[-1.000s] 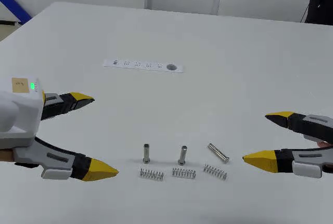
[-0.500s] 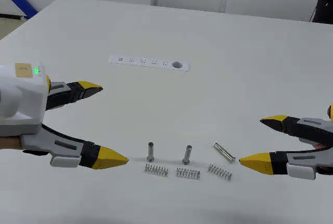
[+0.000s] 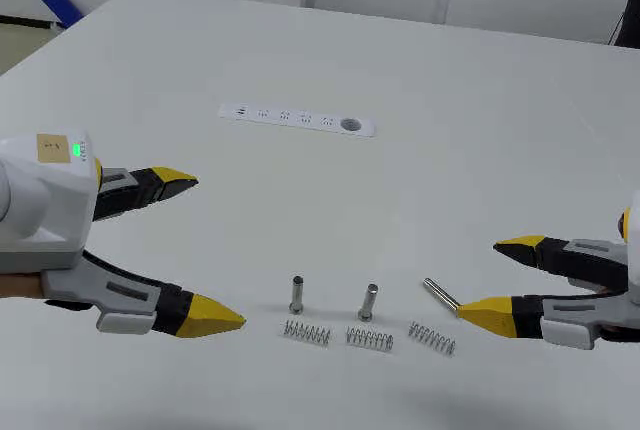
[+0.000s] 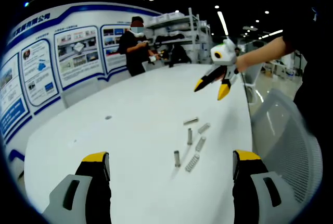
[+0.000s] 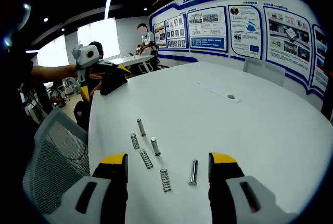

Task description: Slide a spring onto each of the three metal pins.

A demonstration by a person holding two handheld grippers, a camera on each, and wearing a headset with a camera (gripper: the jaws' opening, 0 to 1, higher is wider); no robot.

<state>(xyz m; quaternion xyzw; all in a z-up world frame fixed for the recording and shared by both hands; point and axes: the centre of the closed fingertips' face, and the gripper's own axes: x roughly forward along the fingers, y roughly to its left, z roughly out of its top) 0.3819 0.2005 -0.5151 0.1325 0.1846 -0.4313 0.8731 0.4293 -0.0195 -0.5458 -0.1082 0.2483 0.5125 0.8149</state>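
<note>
The left gripper (image 3: 215, 250) and right gripper (image 3: 480, 278) hang wide open, holding nothing, and flank a row near the table's (image 3: 450, 150) near edge. The row has three pins (image 3: 368, 302), two upright and one lying, with three springs (image 3: 369, 339) just before them. Open tabletop reaches back to a power strip (image 3: 297, 120).

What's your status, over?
Left tool and right tool open, empty, flanking the parts. Two pins upright, third pin lying flat; three springs loose beside them, none fitted. Power strip far back, nothing blocking.

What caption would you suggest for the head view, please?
Open left gripper and right gripper flank three pins and springs on a table.
</note>
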